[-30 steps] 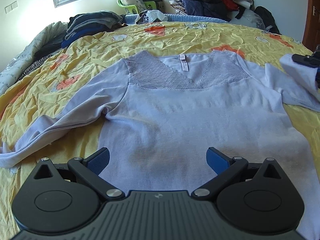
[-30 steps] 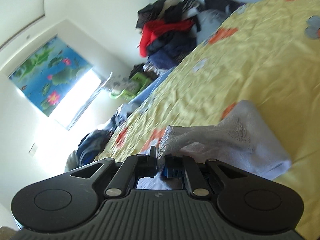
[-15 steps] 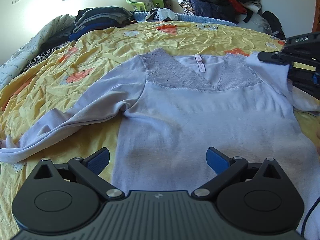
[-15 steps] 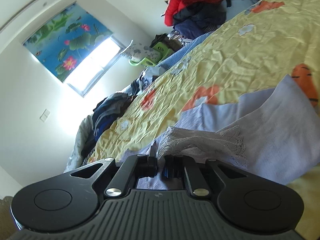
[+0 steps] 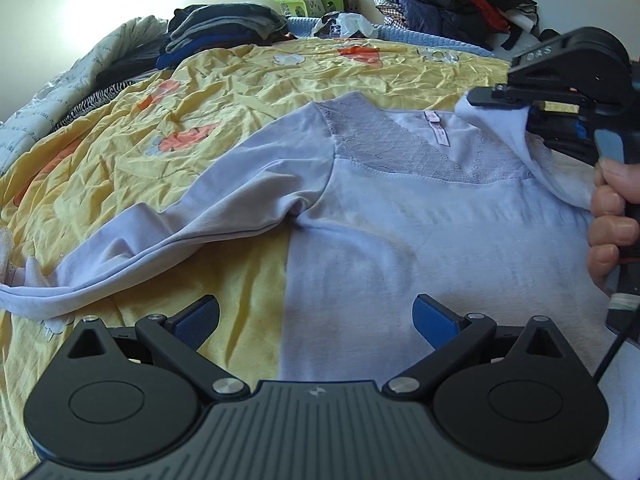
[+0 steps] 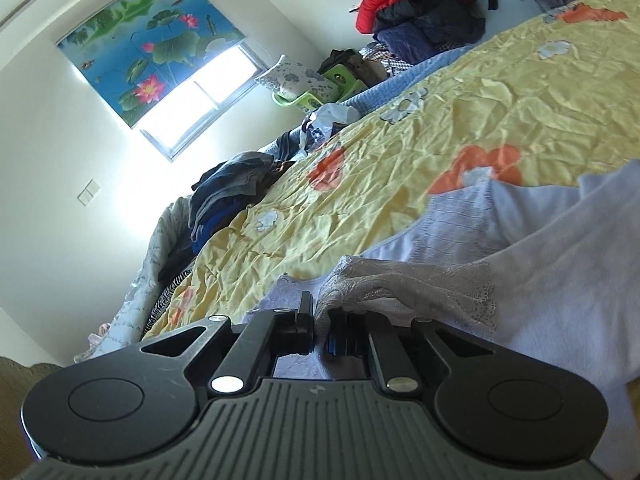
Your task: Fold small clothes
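A pale lavender long-sleeved top (image 5: pixel 400 232) with a lace neckline lies face up on the yellow bedsheet (image 5: pixel 224 92). Its left sleeve (image 5: pixel 168 236) stretches out to the left. My left gripper (image 5: pixel 316 316) is open and empty, hovering over the top's lower body. My right gripper (image 6: pixel 320 320) is shut on the lace-trimmed cuff of the right sleeve (image 6: pixel 400 284) and holds it lifted over the top's right shoulder; it also shows in the left wrist view (image 5: pixel 480 100), gripped by a hand.
Folded dark clothes (image 5: pixel 224 28) are stacked at the bed's far left. A heap of red and dark jackets (image 5: pixel 448 4) lies at the far right. A green stool (image 5: pixel 300 0) stands under the window. A quilt (image 5: pixel 60 92) lies along the left edge.
My right gripper has carried the right sleeve leftward and inward over the top's shoulder. My left gripper has shifted a little, staying open above the hem.
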`<state>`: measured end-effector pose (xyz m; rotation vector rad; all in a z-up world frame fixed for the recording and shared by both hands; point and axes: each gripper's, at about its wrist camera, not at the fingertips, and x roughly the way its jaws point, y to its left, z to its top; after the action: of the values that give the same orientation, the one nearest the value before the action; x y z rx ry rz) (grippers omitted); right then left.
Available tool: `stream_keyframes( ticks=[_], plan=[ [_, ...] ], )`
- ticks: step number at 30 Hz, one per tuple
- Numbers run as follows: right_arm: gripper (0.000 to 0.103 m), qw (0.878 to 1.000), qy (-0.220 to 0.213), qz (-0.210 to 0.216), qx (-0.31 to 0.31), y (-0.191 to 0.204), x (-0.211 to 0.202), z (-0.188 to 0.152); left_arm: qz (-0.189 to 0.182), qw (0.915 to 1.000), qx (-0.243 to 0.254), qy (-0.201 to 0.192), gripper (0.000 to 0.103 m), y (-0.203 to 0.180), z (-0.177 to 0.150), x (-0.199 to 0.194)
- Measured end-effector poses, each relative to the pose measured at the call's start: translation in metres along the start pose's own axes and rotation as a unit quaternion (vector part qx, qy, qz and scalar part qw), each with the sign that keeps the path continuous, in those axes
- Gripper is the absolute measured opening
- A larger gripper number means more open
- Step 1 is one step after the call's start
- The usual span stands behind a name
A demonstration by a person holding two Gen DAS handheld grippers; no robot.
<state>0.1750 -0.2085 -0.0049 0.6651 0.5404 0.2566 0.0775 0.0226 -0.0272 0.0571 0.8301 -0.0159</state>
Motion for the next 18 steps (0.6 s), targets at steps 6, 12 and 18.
stream_keyframes(
  ticks=[6, 12, 18],
  plan=[
    [0.012, 1.000, 0.016, 0.001, -0.027, 0.026, 0.025, -0.009, 0.007, 0.9999, -0.009, 0.003, 0.103, 0.013, -0.002, 0.001],
    [0.012, 0.999, 0.035, -0.001, -0.033, 0.039, 0.046, -0.021, 0.011, 0.9998, -0.017, 0.007, 0.103, 0.023, -0.004, 0.004],
    [0.012, 0.998, 0.043, 0.008, -0.039, 0.056, 0.062, -0.026, 0.011, 0.9996, -0.025, 0.011, 0.103, 0.029, -0.007, 0.006]
  ],
)
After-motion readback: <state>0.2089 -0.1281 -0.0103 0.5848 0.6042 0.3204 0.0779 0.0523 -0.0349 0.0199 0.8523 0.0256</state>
